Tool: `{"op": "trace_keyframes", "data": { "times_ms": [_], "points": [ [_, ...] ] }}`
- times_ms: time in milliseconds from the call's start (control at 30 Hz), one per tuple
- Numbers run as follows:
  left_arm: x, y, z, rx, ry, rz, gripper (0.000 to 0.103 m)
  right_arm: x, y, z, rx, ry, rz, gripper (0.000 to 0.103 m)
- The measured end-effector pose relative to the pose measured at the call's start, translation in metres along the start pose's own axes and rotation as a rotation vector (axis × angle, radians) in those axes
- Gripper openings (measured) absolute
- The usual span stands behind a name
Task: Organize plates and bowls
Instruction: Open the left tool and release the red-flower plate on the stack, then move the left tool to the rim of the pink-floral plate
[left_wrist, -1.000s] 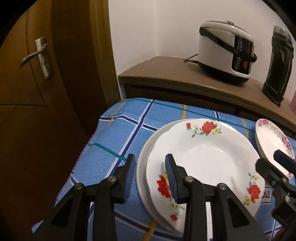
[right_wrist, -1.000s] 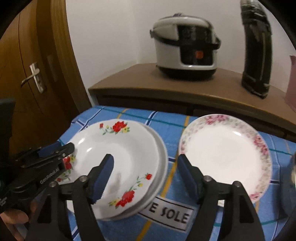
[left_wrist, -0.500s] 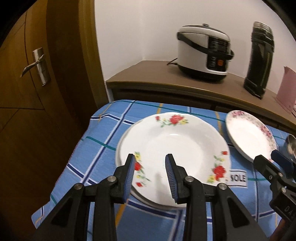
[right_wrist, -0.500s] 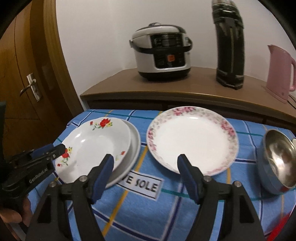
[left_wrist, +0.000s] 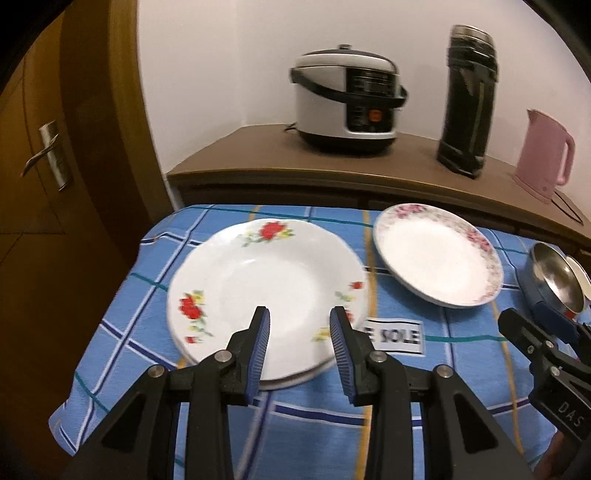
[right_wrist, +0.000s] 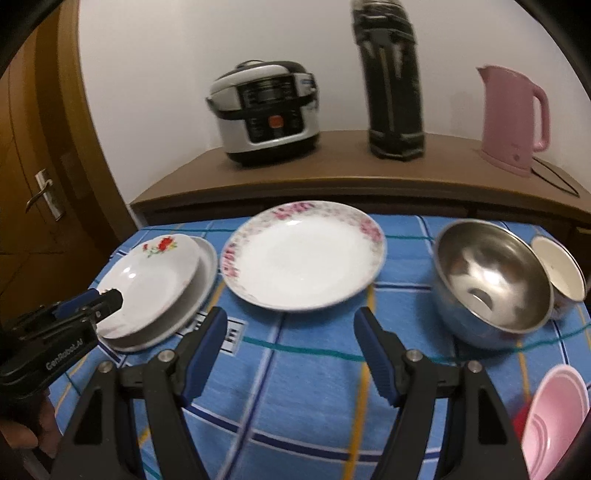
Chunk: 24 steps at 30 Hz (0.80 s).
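Observation:
A white plate with red flowers lies stacked on a plain white plate at the table's left. A pink-rimmed plate lies to its right, also in the right wrist view. A steel bowl, a white bowl and a pink bowl are at the right. My left gripper is open and empty over the red-flower plate's near edge. My right gripper is open and empty, just in front of the pink-rimmed plate.
A blue checked cloth covers the table. Behind it a wooden counter holds a rice cooker, a black flask and a pink kettle. A wooden door is at the left.
Both grippers have drawn back and swung right. The left gripper has left the red-flower plate's rim, and the right gripper now faces the pink-rimmed plate. Both stay open.

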<state>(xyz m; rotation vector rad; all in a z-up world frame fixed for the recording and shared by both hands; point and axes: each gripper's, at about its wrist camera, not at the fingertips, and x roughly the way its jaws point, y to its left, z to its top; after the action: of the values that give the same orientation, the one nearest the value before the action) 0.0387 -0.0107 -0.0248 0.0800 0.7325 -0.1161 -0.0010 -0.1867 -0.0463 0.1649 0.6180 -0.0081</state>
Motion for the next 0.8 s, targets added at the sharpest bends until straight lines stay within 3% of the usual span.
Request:
{"op": "trace_keyframes", "data": {
  "times_ms": [267,333,633,700,800],
  "points": [
    [0.001,-0.035,0.003,0.055,0.008,-0.055,0.037,-0.009,-0.034,-0.004,0.072,-0.003,-0.038,0.07],
    [0.002,-0.039,0.006,0.067,0.007,-0.058,0.037,-0.009,-0.04,-0.004,0.096,0.002,-0.042,0.063],
    [0.011,-0.055,0.027,0.111,-0.009,-0.052,0.037,0.003,-0.05,0.006,0.176,0.017,-0.035,0.063],
    [0.017,-0.055,0.031,0.107,-0.004,-0.053,0.037,0.01,-0.049,0.01,0.193,0.037,-0.029,0.052],
    [0.022,-0.057,0.036,0.11,-0.005,-0.049,0.037,0.02,-0.048,0.011,0.205,0.061,-0.023,0.049]
  ]
}}
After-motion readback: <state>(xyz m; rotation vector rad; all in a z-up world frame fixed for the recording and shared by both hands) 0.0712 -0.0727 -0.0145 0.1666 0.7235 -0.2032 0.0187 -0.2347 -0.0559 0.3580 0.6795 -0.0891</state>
